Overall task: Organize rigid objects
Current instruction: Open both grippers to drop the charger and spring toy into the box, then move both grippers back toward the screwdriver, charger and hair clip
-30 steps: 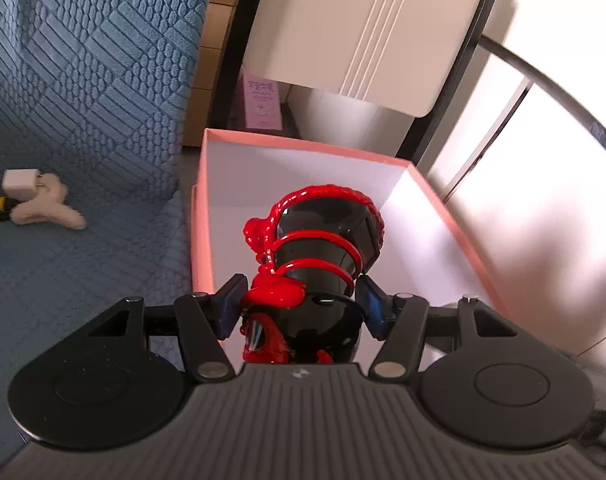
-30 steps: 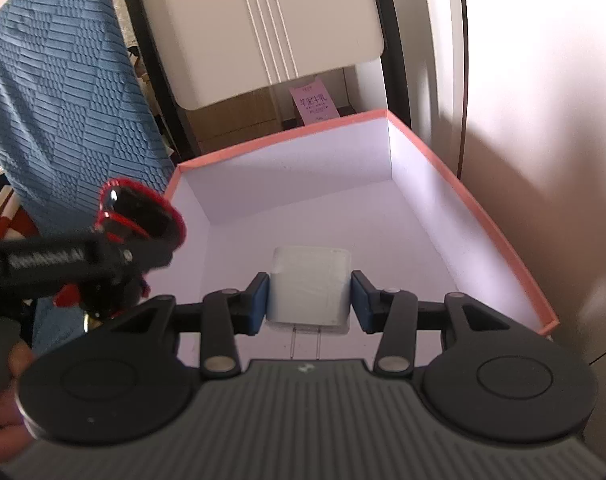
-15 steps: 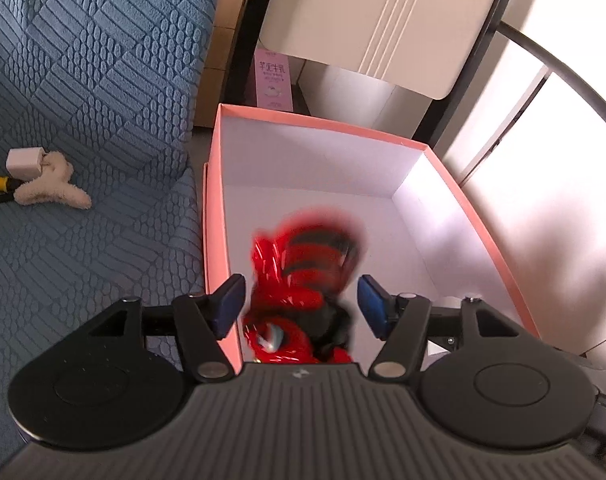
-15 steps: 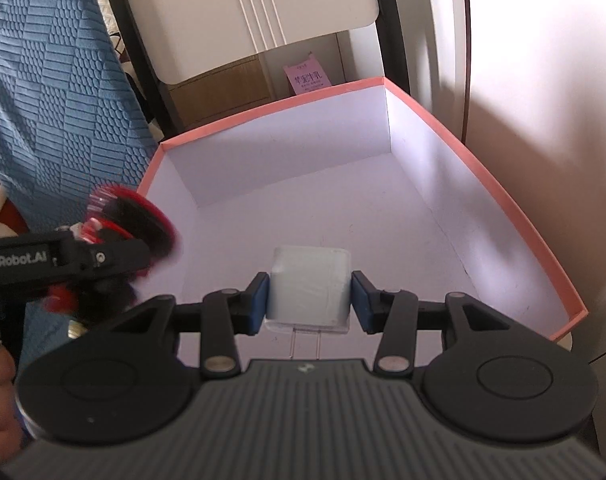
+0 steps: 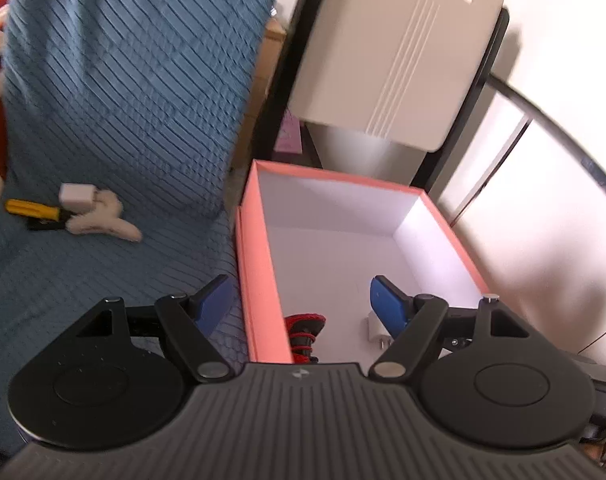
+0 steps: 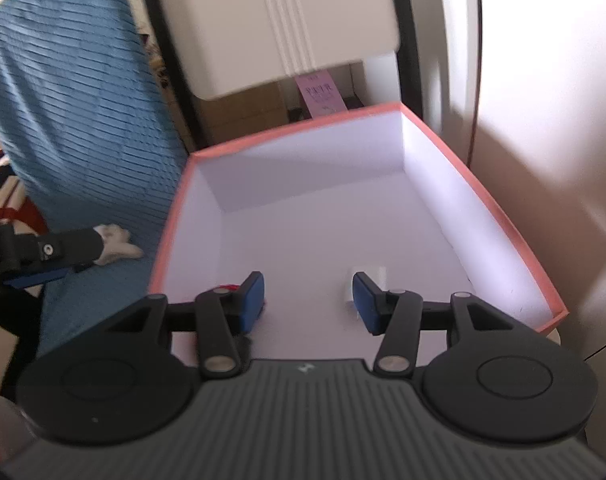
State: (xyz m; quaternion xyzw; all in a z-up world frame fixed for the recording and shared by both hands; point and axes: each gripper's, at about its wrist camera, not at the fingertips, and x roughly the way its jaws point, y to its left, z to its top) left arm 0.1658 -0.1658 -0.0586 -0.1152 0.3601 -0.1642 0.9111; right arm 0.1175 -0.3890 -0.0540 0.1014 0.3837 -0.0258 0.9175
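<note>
1. Blue quilted fabric [image 5: 115,92] is lying beside a pink-rimmed white box [image 5: 259,280].
2. Left gripper [image 5: 301,300] is hanging spread wide and empty, jaws just widening; the red-and-black toy [image 5: 303,332], gripped a second ago, is lying in the box.
3. Right gripper [image 6: 307,300], jaws just opening, is empty; its released white charger [image 6: 373,276] is resting on the box floor.

A blue quilted sofa [image 5: 115,264] carries a white charger [image 5: 75,195], yellow-handled tool [image 5: 31,209] and cream toy [image 5: 103,222].
</note>
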